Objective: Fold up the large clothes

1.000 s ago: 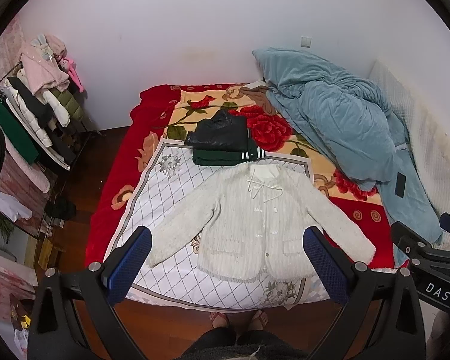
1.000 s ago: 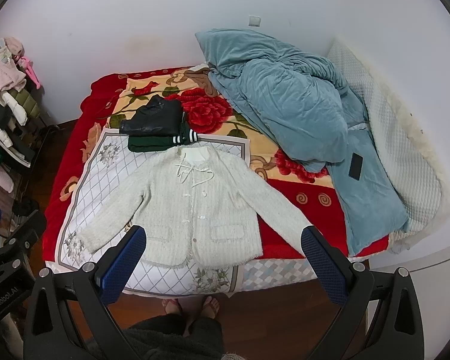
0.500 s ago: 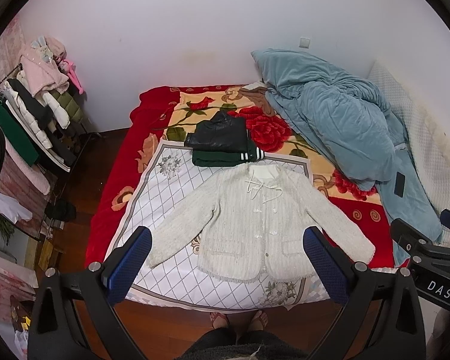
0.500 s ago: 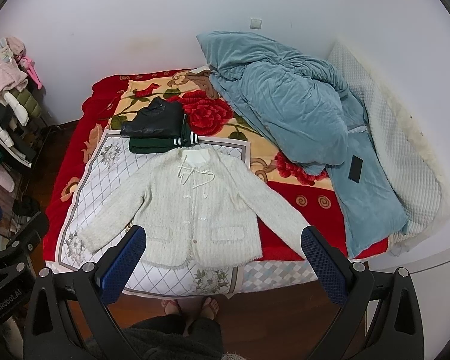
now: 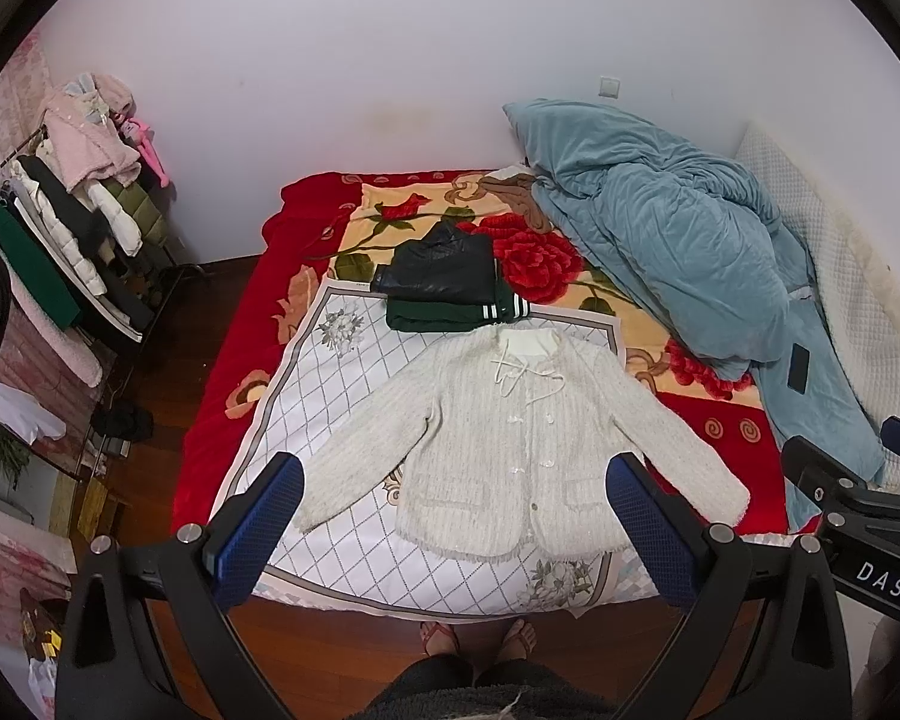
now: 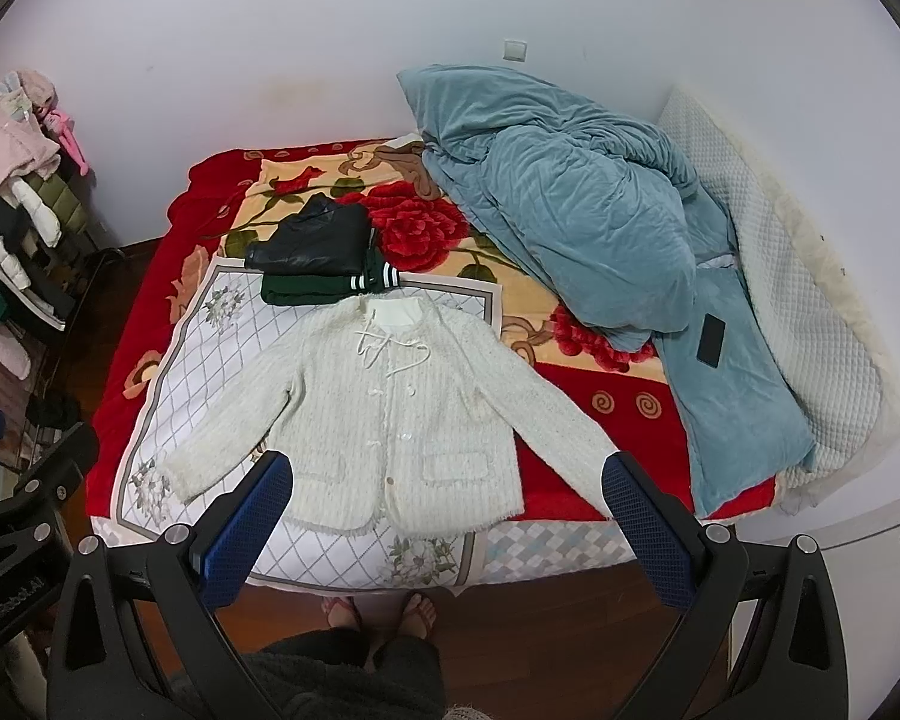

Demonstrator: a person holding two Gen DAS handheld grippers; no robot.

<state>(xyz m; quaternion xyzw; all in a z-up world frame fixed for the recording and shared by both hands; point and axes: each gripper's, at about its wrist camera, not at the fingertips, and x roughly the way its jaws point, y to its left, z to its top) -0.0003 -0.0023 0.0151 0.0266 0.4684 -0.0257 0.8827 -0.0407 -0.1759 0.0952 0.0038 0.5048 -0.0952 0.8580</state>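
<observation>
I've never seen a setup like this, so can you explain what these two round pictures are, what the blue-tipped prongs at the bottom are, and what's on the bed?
There is no robot here. A person standing at the foot of the bed holds a two-finger gripper in each hand, and a fisheye camera on each one looks forward along its fingers. One picture comes from the left gripper, the other from the right gripper. The blue-padded prongs are the fingers; both grippers are open and hold nothing.

On the bed, a white cardigan lies spread flat, sleeves out, on a diamond-patterned sheet. Behind it sit two folded garments, a black jacket on a green garment. A blue quilt is bunched at the right, with a dark phone lying on it.
</observation>
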